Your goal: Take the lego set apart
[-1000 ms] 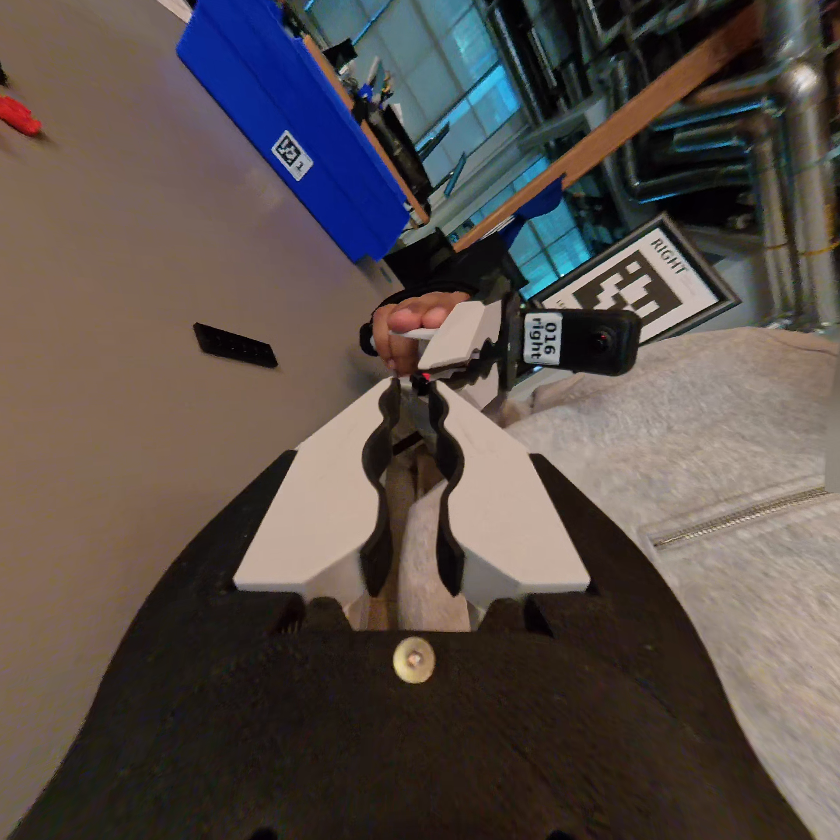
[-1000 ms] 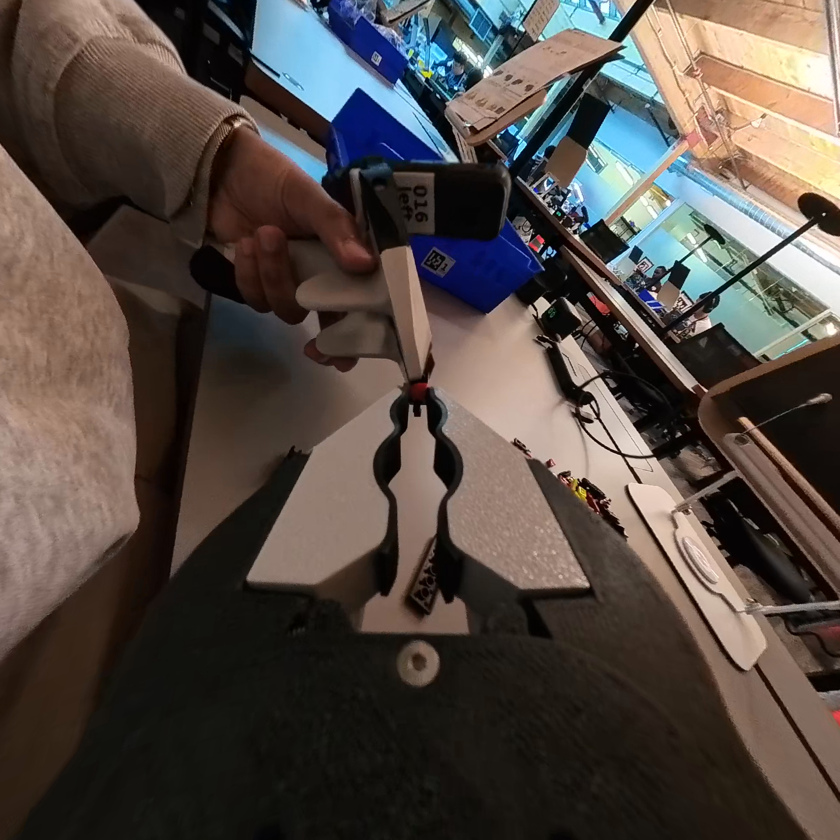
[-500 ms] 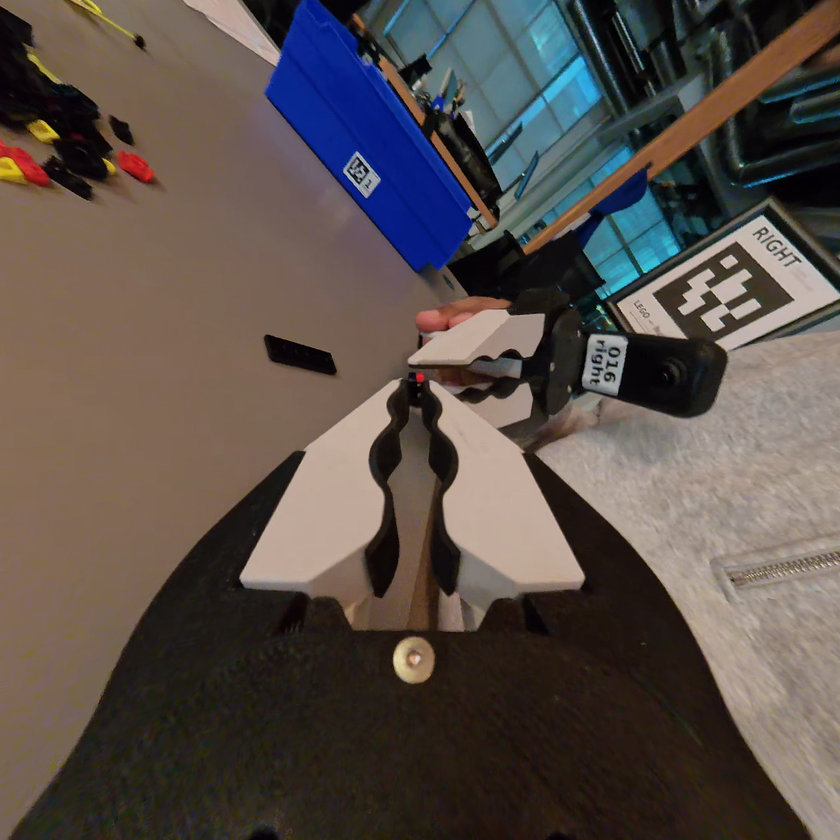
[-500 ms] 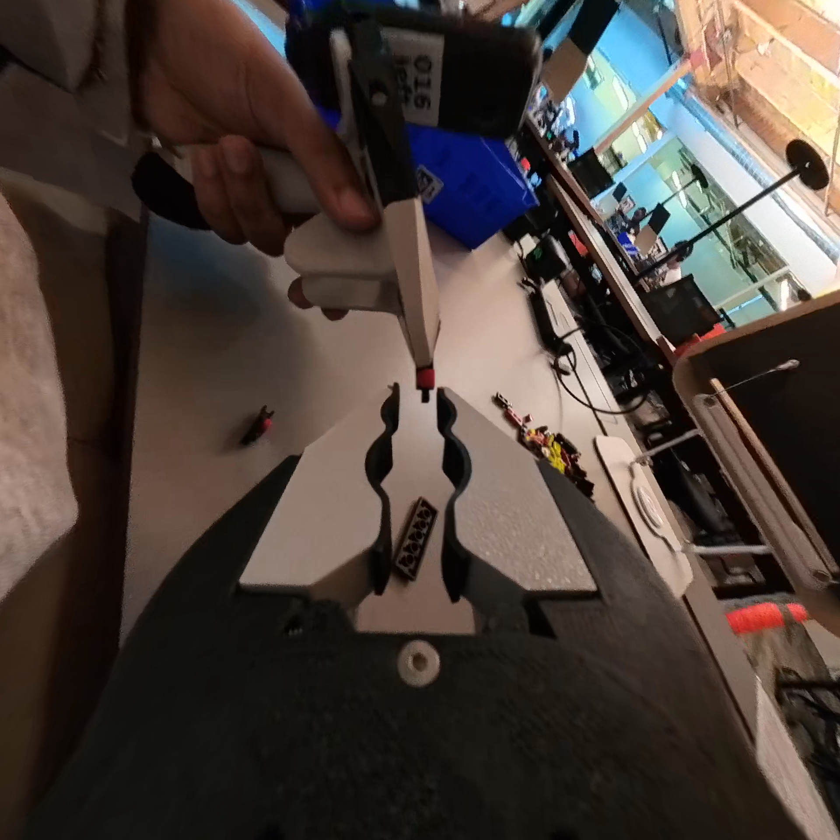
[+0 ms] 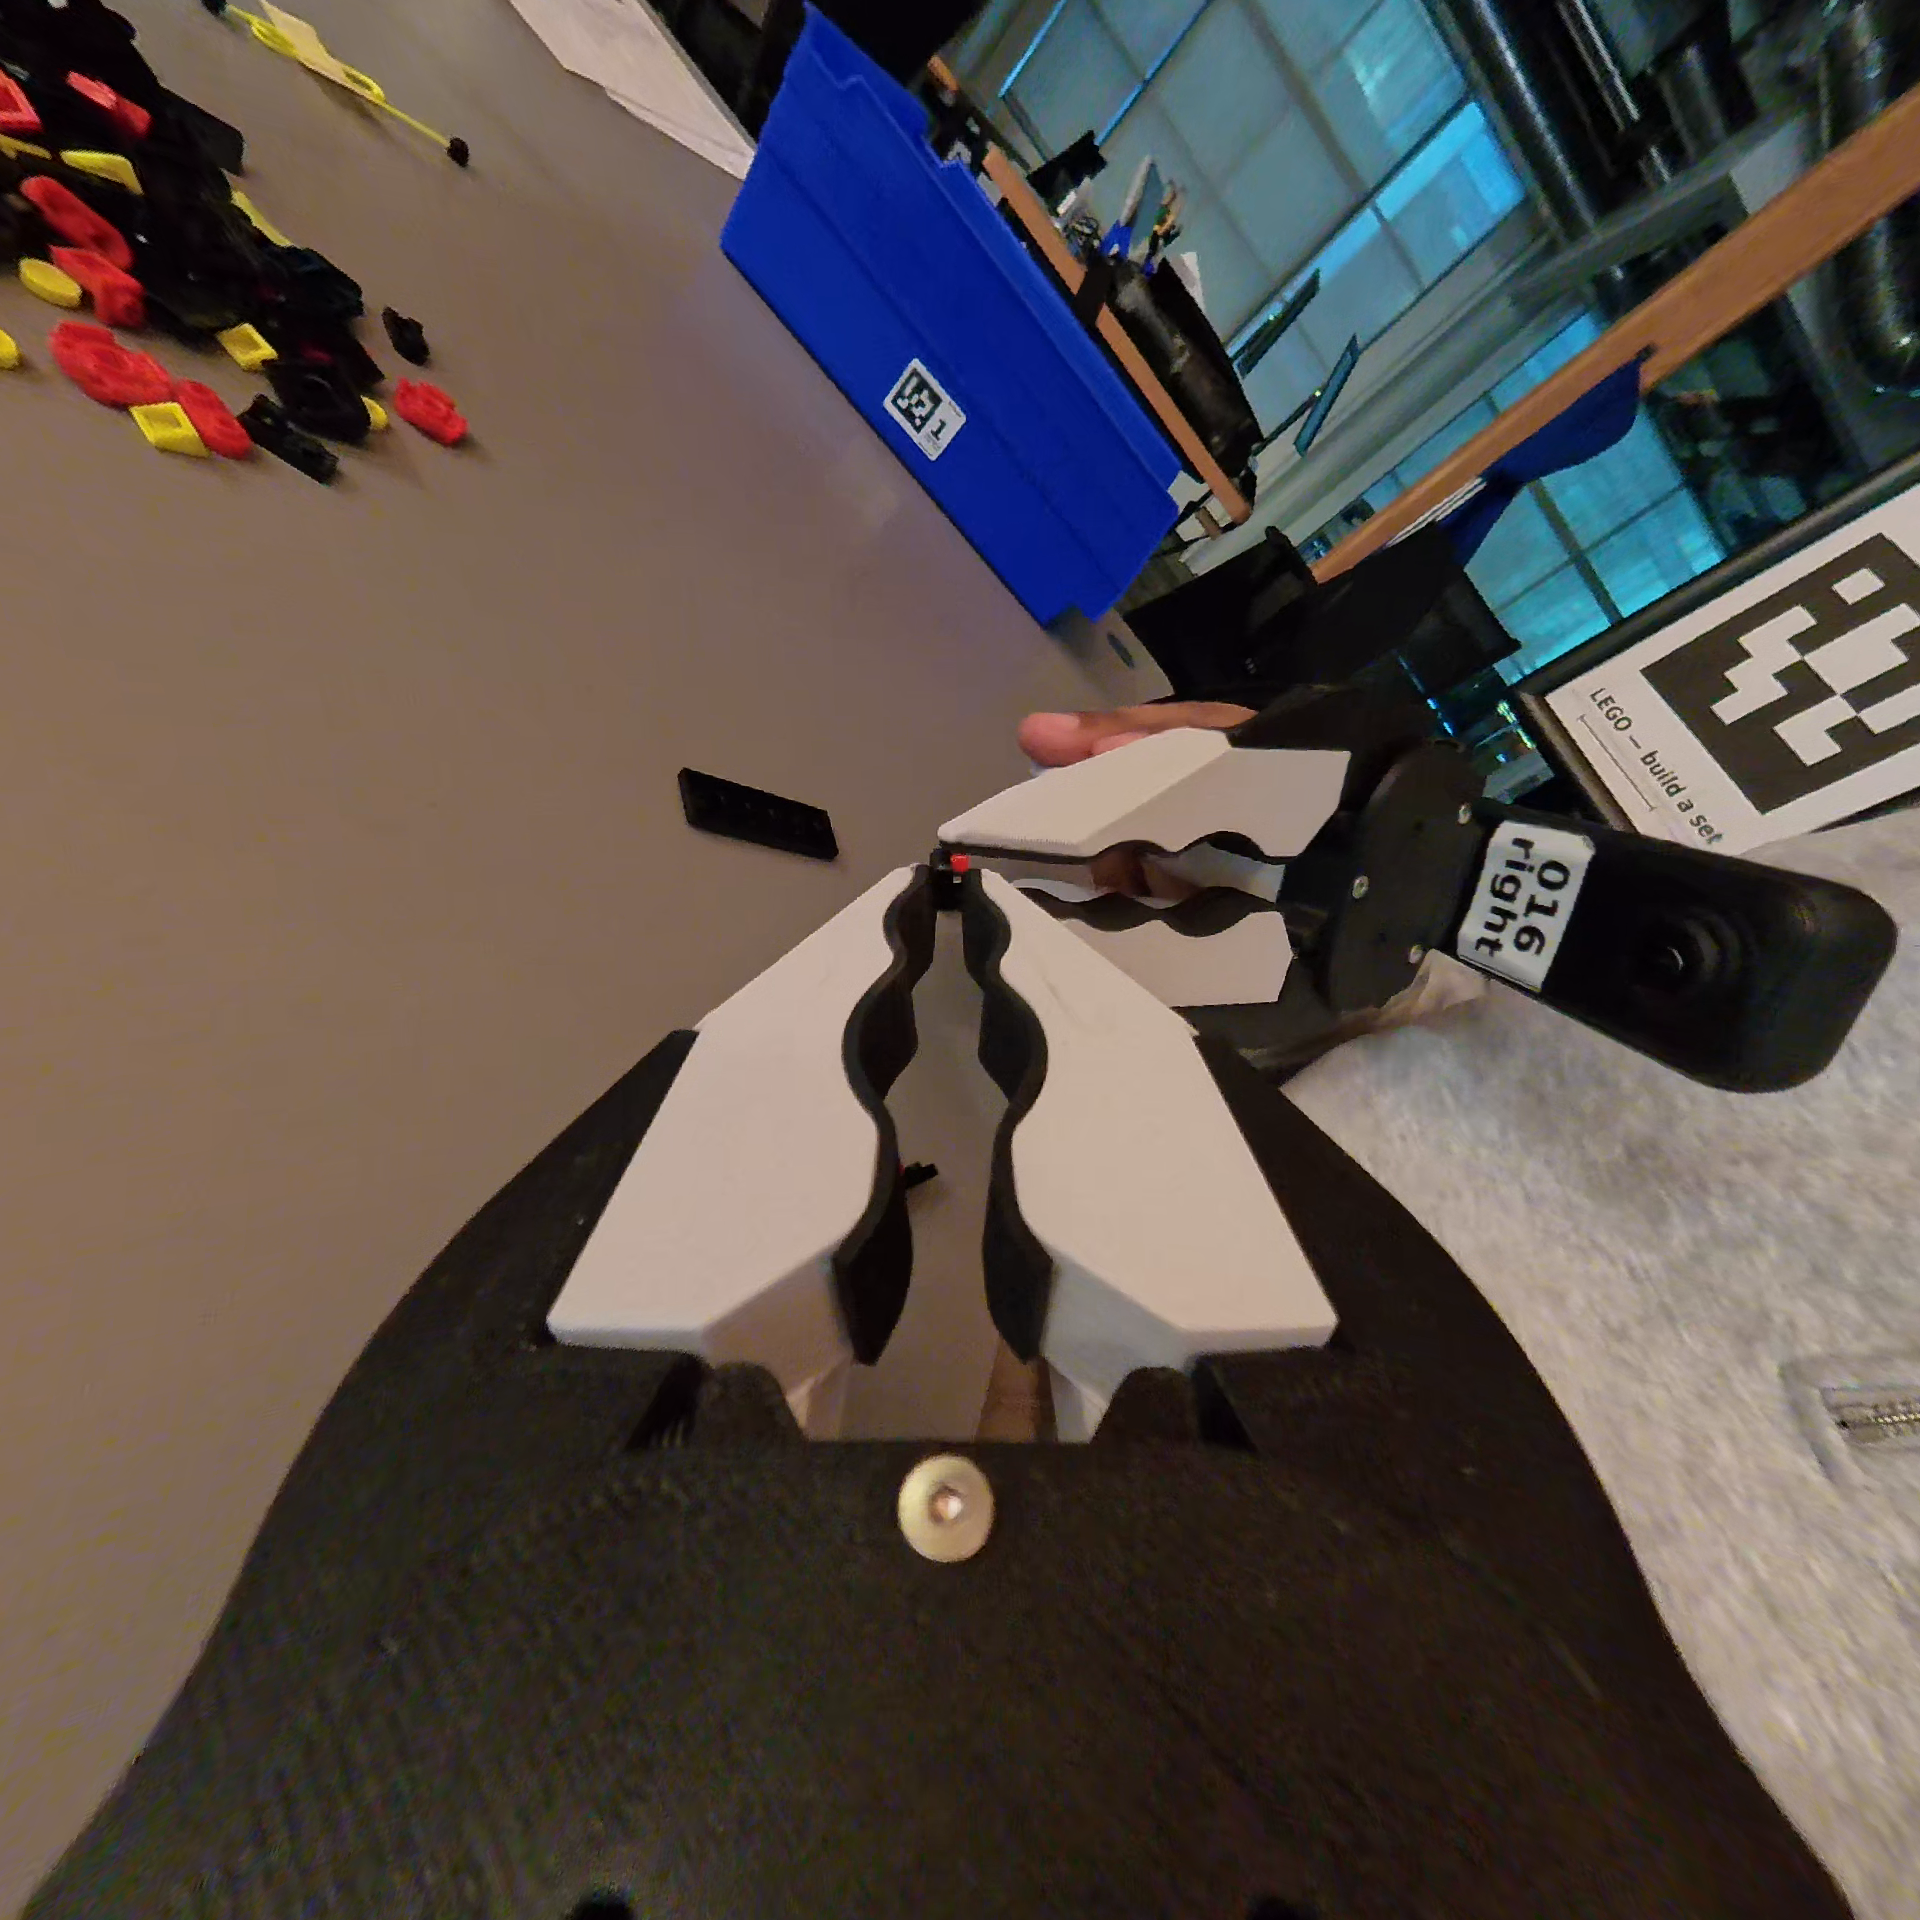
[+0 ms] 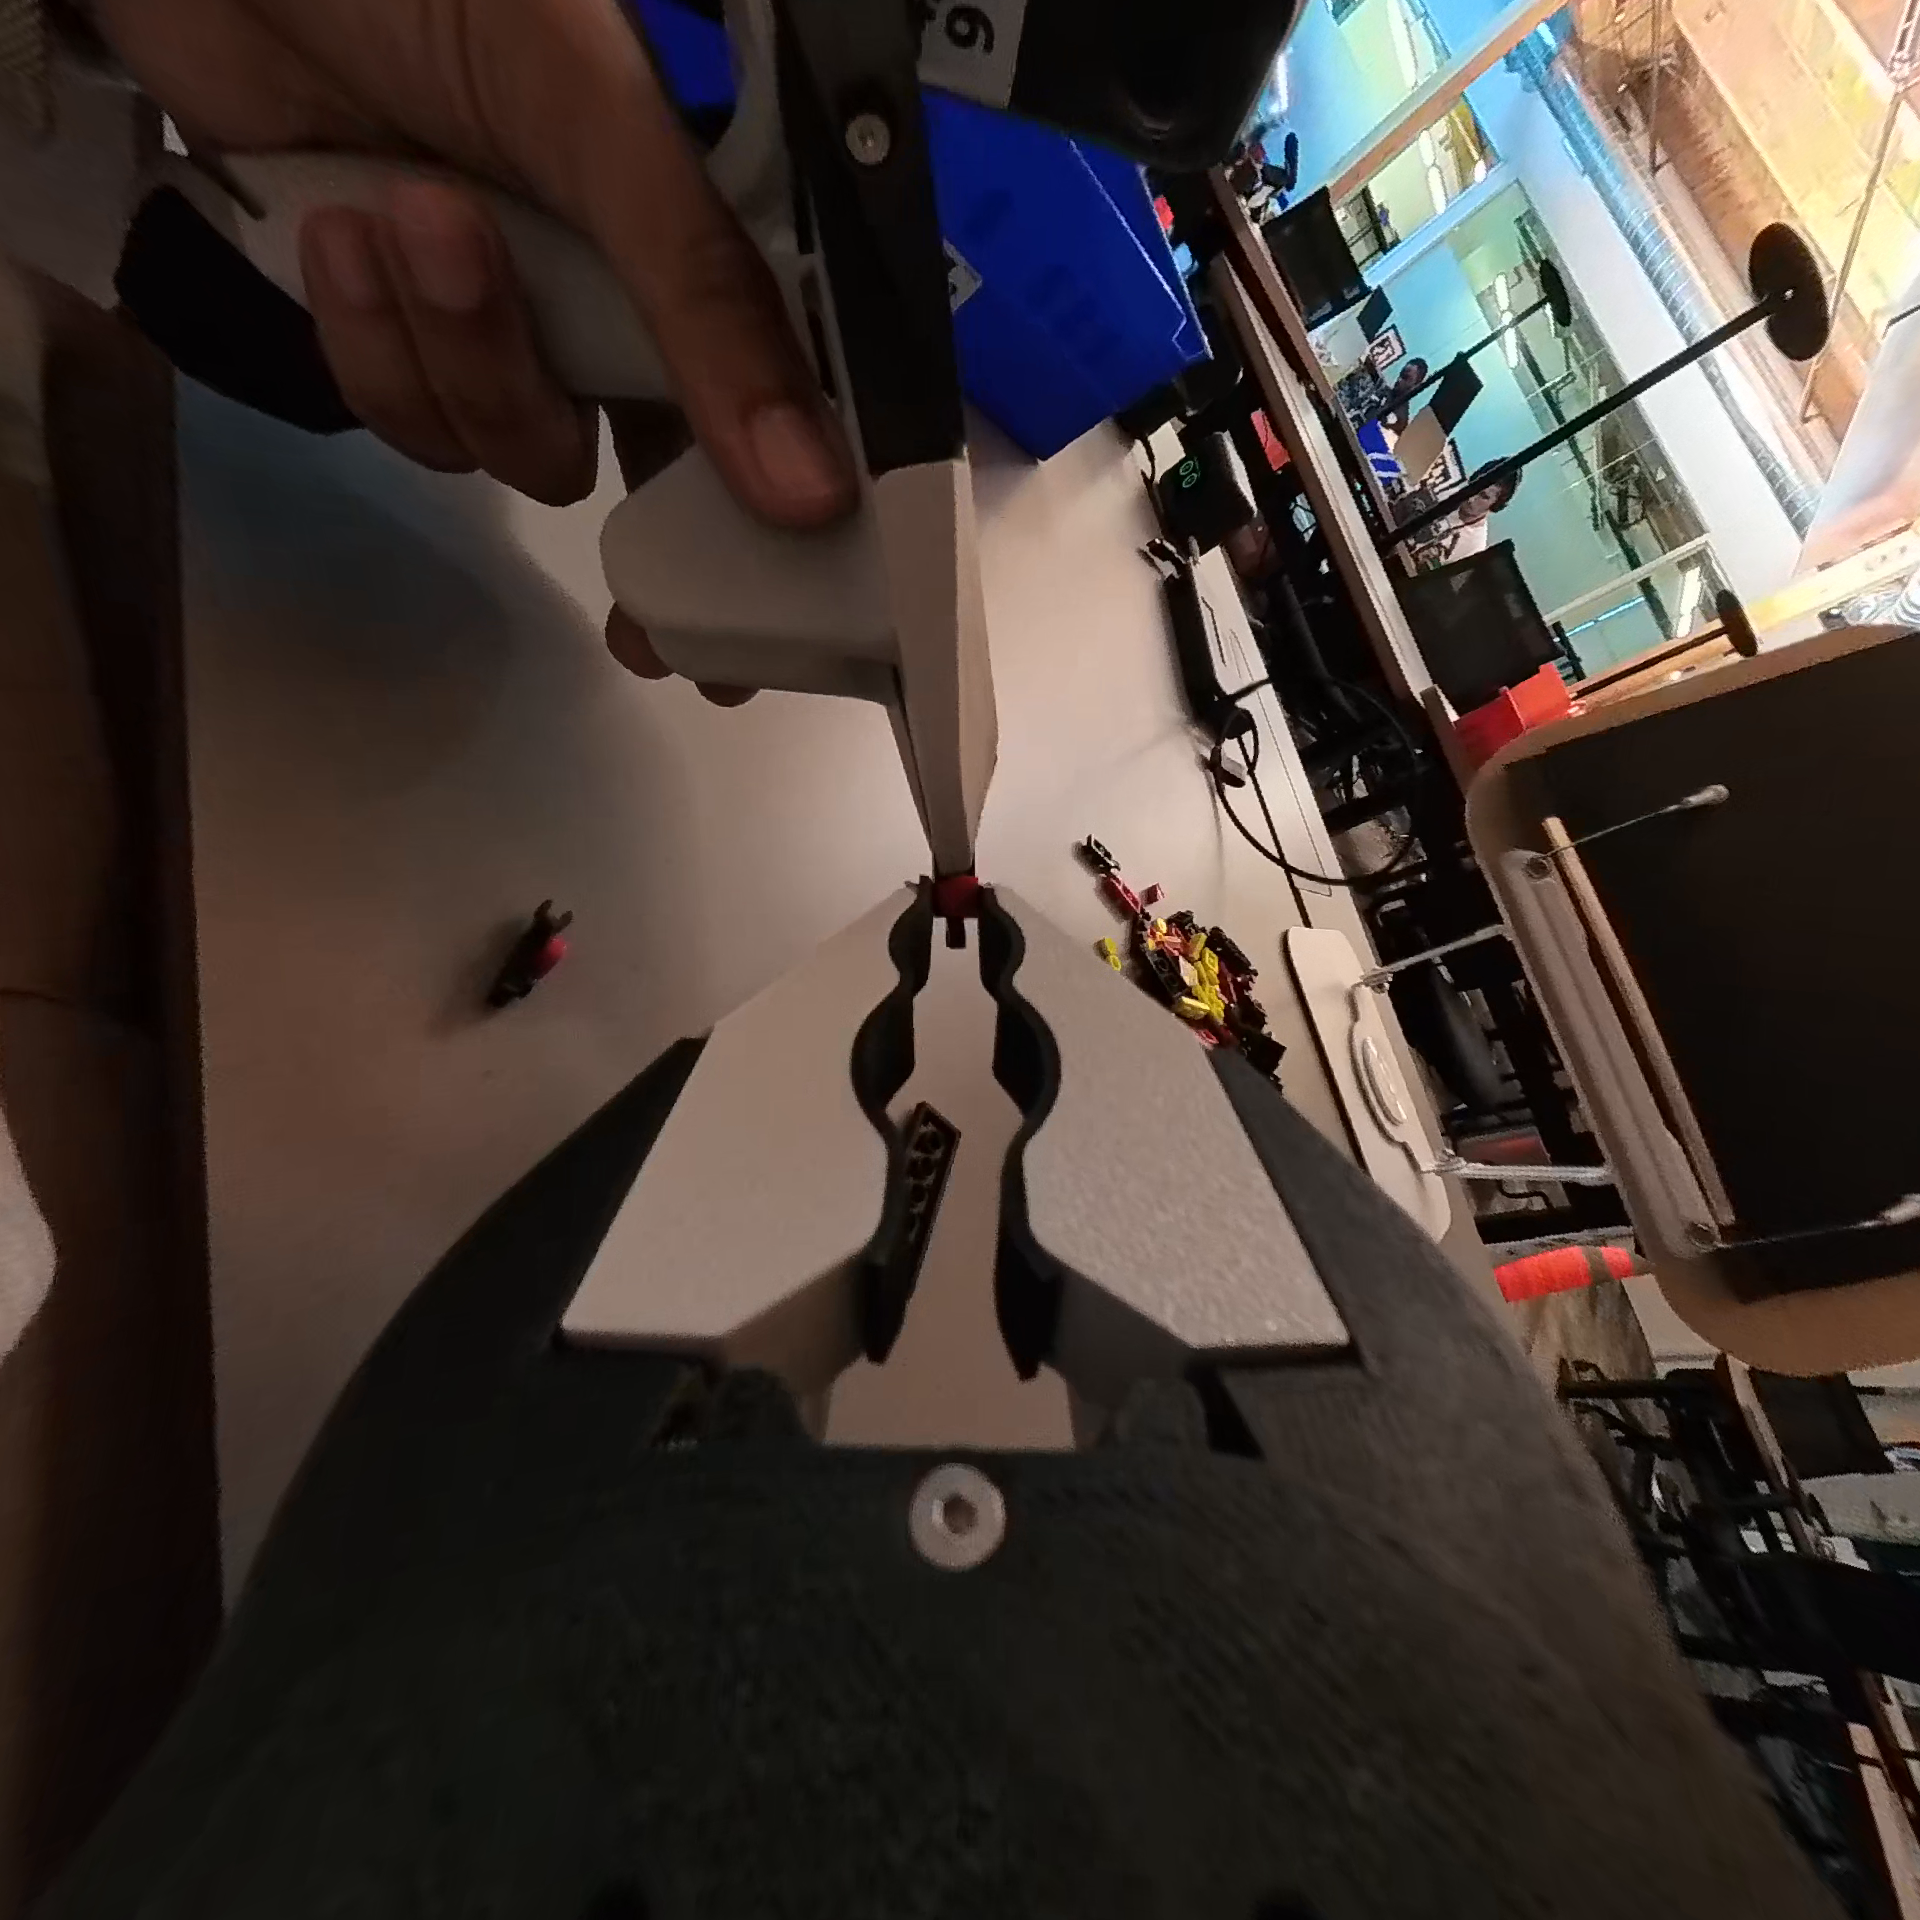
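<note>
A tiny red and black lego piece (image 5: 958, 864) is held in the air between both grippers. My left gripper (image 5: 952, 883) is shut on it at the fingertips. My right gripper (image 6: 954, 906) meets it tip to tip and its jaws close on the same red piece (image 6: 956, 894). In the right wrist view the left gripper comes down from above, held by a hand (image 6: 540, 239). A flat black plate (image 5: 756, 814) lies on the grey table (image 5: 416, 727) beyond the tips; it also shows between the right fingers (image 6: 920, 1174).
A pile of loose red, yellow and black pieces (image 5: 156, 281) lies far left on the table, also seen in the right wrist view (image 6: 1195, 966). A small black and red piece (image 6: 530, 956) lies alone. A blue bin (image 5: 956, 364) stands at the back. A grey sweater (image 5: 1558, 1351) is close on the right.
Half a second ago the right gripper was open and just short of the piece. Now its jaws have closed on the red piece that the left gripper holds.
</note>
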Motion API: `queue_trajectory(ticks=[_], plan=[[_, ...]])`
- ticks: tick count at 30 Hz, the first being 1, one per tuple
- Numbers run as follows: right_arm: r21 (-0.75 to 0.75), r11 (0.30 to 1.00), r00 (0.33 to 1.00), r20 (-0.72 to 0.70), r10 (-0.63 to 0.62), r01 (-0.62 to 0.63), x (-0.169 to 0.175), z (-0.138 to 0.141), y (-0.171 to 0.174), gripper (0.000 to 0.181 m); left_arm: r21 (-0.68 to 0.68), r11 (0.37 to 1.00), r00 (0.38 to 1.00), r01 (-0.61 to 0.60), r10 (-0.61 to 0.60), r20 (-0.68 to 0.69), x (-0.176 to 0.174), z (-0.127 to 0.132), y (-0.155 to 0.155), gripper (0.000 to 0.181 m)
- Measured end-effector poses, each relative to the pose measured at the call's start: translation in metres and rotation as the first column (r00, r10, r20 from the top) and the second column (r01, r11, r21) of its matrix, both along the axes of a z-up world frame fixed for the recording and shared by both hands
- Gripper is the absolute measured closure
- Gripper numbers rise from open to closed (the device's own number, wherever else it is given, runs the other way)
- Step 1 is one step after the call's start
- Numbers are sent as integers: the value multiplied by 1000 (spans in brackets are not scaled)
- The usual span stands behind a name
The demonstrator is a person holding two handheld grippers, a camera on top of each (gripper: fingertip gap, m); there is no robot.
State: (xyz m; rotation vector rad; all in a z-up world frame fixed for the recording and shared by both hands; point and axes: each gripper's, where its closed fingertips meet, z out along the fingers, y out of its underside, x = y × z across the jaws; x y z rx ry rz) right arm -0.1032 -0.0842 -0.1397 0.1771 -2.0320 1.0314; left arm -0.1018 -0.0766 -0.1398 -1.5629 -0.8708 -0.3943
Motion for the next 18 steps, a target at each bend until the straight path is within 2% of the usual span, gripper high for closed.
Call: queue_trajectory(ticks=[6,11,14,18], plan=[[52,998,1000,-19,-25,26,0,-4,-5,175,-22,1000,1000,12,-12,-1,2,-4,4,177],[-15,999,999,16,-49,49,-1,3,-6,175,5,1000,1000,-2,2,-10,1,4,3,177],[-20,997,997,14,-71,71,-4,3,-5,170,-7,1000,1000,-19,19,-19,-1,3,2,177],[-36,996,996,30,-82,83,-5,4,-4,172,8,999,999,-40,40,-14,-3,5,2,177]])
